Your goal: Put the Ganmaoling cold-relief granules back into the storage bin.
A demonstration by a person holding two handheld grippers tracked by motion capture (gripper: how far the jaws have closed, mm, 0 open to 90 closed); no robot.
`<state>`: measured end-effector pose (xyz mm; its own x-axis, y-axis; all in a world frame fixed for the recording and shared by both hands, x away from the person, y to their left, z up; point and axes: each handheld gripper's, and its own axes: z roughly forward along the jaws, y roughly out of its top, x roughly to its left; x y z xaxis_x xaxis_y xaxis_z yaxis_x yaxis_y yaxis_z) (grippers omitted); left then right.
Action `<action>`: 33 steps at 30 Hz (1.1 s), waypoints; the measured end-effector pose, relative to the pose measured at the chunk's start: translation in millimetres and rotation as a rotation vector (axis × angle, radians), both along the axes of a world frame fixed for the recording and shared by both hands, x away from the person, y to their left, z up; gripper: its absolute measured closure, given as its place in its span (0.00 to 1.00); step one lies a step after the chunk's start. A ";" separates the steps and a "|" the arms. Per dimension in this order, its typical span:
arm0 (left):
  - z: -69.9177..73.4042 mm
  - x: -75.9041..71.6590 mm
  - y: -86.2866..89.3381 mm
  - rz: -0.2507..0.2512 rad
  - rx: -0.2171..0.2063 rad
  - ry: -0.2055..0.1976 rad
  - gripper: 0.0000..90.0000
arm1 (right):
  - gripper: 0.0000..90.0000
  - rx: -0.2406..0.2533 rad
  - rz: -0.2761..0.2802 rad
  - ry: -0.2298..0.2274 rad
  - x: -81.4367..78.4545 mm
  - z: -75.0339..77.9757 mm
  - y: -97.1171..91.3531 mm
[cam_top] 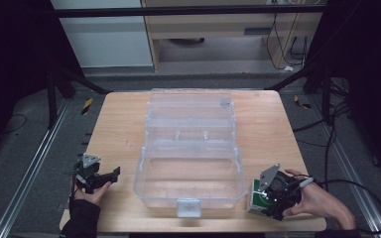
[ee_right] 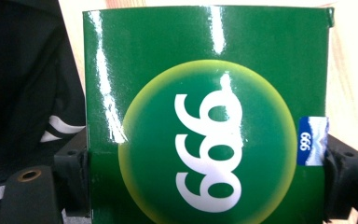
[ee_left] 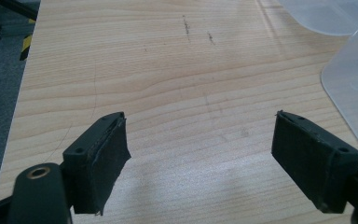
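A clear plastic box (cam_top: 188, 168) stands open in the middle of the wooden table (cam_top: 119, 124), its lid (cam_top: 190, 106) tipped back. A corner of the plastic box (ee_left: 354, 79) reaches into the left gripper view. My left gripper (cam_top: 110, 176) rests at the front left, jaws wide apart over bare wood, and the left gripper (ee_left: 200, 154) holds nothing. At the front right, my right gripper (cam_top: 259, 198) is shut on a green box (cam_top: 257, 197). Up close, the green box (ee_right: 205, 116) bears a yellow circle with "999" and sits between the right gripper (ee_right: 205, 182) jaws.
The table's front edge runs just below both hands. Metal rails (cam_top: 34, 163) flank the table on the floor. Cables (cam_top: 337, 129) trail at the right. A cabinet (cam_top: 213, 29) stands beyond the far edge.
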<state>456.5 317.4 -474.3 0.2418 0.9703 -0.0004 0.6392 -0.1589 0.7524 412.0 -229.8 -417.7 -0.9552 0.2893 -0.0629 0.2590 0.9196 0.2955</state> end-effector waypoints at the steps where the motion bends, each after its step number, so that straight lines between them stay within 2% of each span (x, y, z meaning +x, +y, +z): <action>1: 0.0 0.0 0.0 0.000 0.000 0.000 0.20 | 0.18 0.003 -0.003 -0.002 -1.4 3.1 -0.3; 6: 0.0 0.0 0.1 0.002 -0.001 -0.001 0.20 | 0.18 0.010 -0.001 -0.013 -3.9 14.3 -2.3; 10: 0.0 0.0 0.1 0.002 -0.001 -0.001 0.20 | 0.18 0.016 -0.006 -0.030 -5.5 28.8 -4.9; 13: 0.1 0.0 0.1 0.001 0.000 0.000 0.20 | 0.18 0.022 0.012 -0.045 -6.5 36.5 -4.6; 21: 0.0 0.0 0.2 0.000 0.000 0.001 0.20 | 0.18 0.032 0.019 -0.059 -9.8 58.4 0.1; 26: 0.1 0.0 0.2 0.000 0.001 0.001 0.20 | 0.18 0.038 0.025 -0.082 -9.0 72.8 4.1; 33: 0.0 0.1 0.2 0.000 -0.001 0.000 0.20 | 0.18 0.034 0.055 -0.107 -6.8 90.3 13.5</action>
<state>456.6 317.6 -474.3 0.2416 0.9704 -0.0013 0.6392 -0.1581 0.7526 405.2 -216.3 -327.4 -0.9580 0.2404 -0.1564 0.1738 0.9204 0.3503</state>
